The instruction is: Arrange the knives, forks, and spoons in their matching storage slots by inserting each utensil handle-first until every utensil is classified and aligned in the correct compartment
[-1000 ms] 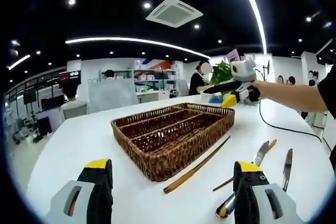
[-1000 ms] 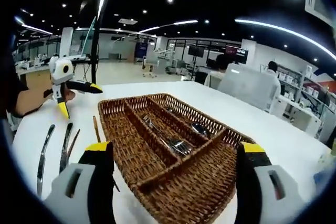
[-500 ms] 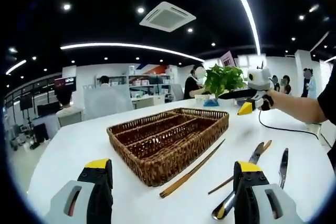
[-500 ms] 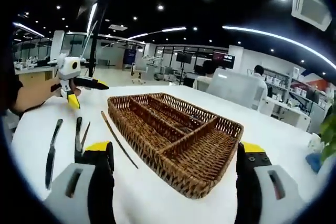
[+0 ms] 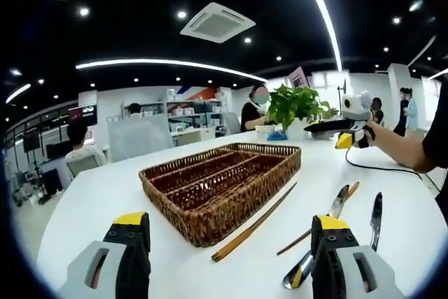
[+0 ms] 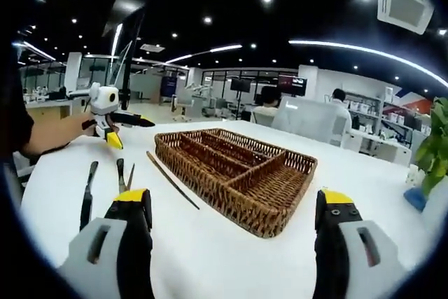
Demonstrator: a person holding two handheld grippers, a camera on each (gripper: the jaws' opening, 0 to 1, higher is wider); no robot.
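A brown wicker cutlery basket (image 5: 170, 202) with long compartments stands on the white table (image 5: 105, 194); I cannot make out what lies inside it. To its right lie a long wooden stick (image 5: 255, 222), a spoon (image 5: 302, 271) and two knives (image 5: 376, 212). My left gripper (image 5: 229, 220) is open and empty, low in front of the basket. My right gripper (image 6: 234, 196) is open too, facing the basket (image 6: 269, 209) from the other side; the stick (image 6: 171, 180) and a knife (image 6: 87, 187) lie to its left. Each gripper appears in the other's view, right (image 5: 353, 122) and left (image 6: 110, 115), held above the table.
A potted green plant (image 5: 294, 106) stands on the table's far edge beyond the basket. A black cable (image 5: 381, 171) runs over the table near a person's forearm (image 5: 402, 148). People sit at desks in the office behind.
My right gripper has drawn back from over the basket, which now looks smaller and farther in its view. In the left gripper view it has drifted right, away from the basket.
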